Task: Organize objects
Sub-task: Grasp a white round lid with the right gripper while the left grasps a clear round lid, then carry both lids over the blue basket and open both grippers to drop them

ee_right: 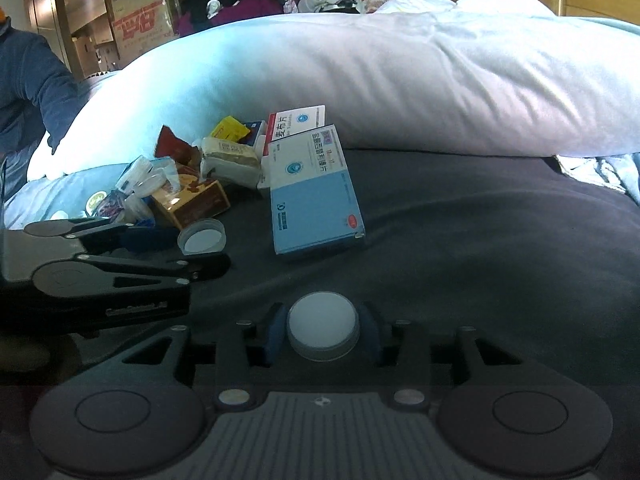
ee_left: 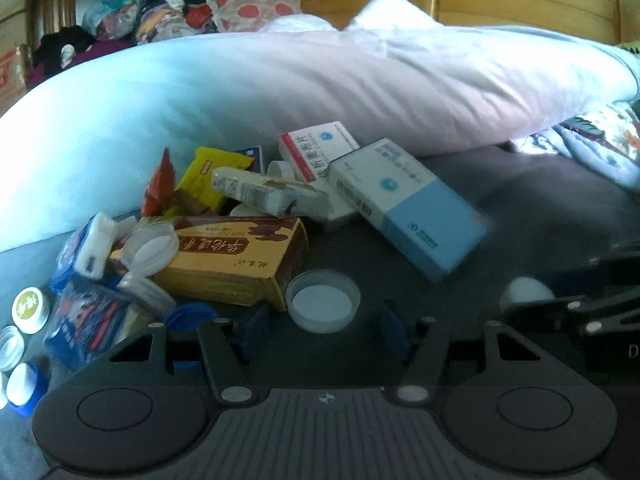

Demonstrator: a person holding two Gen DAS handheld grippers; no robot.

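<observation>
My left gripper (ee_left: 325, 332) stands open low over a dark grey blanket (ee_left: 520, 220). A clear lid (ee_left: 324, 306), lying hollow side up, sits between its fingertips without touching either pad. My right gripper (ee_right: 322, 336) is shut on a white round cap (ee_right: 322, 330), held just above the blanket. That cap (ee_left: 526, 294) also shows at the right of the left wrist view. Beyond lies a heap of boxes: a blue-and-white medicine box (ee_left: 408, 204), a red-and-white one (ee_left: 316, 152), and a brown-and-yellow carton (ee_left: 236, 260).
A big white duvet (ee_left: 320, 80) walls off the far side. Snack packets (ee_left: 208, 176), tissue packs (ee_left: 92, 248) and several loose caps (ee_left: 30, 308) crowd the left. A person's blue sleeve (ee_right: 28, 80) is at far left. Bare blanket stretches to the right (ee_right: 500, 240).
</observation>
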